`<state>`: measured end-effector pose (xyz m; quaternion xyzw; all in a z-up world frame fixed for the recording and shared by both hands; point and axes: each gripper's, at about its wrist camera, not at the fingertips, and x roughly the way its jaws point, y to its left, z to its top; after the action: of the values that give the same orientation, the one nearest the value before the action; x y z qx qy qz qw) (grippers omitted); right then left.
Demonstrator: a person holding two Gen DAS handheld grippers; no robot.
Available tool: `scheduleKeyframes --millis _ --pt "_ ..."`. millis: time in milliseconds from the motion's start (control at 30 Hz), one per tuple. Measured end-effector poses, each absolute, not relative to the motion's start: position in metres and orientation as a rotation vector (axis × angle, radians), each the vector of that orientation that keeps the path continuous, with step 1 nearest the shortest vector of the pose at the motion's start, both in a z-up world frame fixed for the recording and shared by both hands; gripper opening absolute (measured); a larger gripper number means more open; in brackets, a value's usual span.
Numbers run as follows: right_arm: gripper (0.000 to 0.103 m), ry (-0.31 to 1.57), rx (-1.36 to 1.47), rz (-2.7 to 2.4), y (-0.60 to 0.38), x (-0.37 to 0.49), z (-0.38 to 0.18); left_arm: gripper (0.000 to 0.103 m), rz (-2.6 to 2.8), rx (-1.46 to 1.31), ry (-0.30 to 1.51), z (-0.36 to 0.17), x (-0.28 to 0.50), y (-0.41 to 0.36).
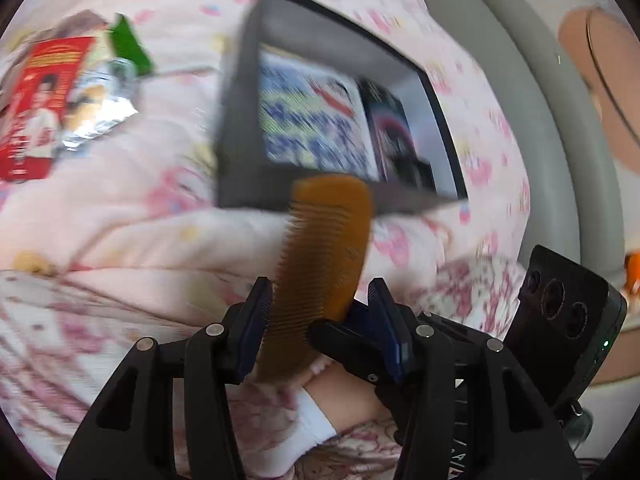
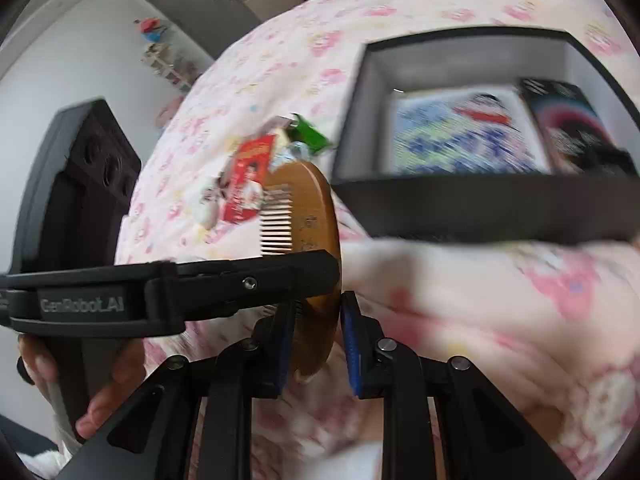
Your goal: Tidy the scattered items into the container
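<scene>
A brown wooden comb hangs above the pink flowered quilt, just in front of the dark open box. My left gripper is shut on the comb across its width. My right gripper is shut on the same comb by its flat sides, and one of its fingers crosses under the comb in the left wrist view. The left gripper's finger lies across the right wrist view. The box holds a blue-and-white packet and a dark packet.
On the quilt beside the box lie a red packet, a silver foil packet and a green item. A grey padded bed frame borders the quilt. A hand holds the left gripper's handle.
</scene>
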<state>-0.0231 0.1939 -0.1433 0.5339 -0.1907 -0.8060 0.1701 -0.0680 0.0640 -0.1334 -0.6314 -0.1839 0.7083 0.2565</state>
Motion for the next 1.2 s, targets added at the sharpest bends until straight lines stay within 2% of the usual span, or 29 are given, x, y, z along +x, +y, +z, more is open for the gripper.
scheduleKeyframes --millis 333,600,700,767,833,1000,1100,1200 --pt "0.02 -0.651 1.665 -2.255 0.234 -0.002 -0.185 0.05 1.866 -1.767 -0.448 -0.168 -0.07 0.124" --pt "0.02 -0.642 1.612 -2.364 0.252 -0.005 -0.171 0.05 2.019 -1.816 -0.355 -0.159 -0.061 0.101" --pt "0.02 -0.552 1.609 -2.424 0.257 -0.017 -0.167 0.05 1.995 -1.859 -0.388 -0.169 -0.054 0.088" --pt "0.02 -0.499 1.616 -2.435 0.258 -0.031 -0.167 0.05 1.963 -1.858 -0.526 -0.173 -0.047 0.076" --pt "0.02 -0.467 1.642 -2.452 0.264 -0.045 -0.172 0.05 1.945 -1.856 -0.561 -0.174 -0.041 0.074" --pt "0.02 -0.535 1.706 -2.399 0.267 -0.073 -0.192 0.049 1.931 -1.92 -0.46 -0.18 -0.041 0.084" --pt "0.021 -0.518 1.728 -2.379 0.261 -0.084 -0.206 0.042 1.938 -1.96 -0.4 -0.192 -0.044 0.092" --pt "0.023 -0.56 1.713 -2.351 0.265 -0.085 -0.208 0.045 1.965 -1.956 -0.358 -0.195 -0.043 0.098"
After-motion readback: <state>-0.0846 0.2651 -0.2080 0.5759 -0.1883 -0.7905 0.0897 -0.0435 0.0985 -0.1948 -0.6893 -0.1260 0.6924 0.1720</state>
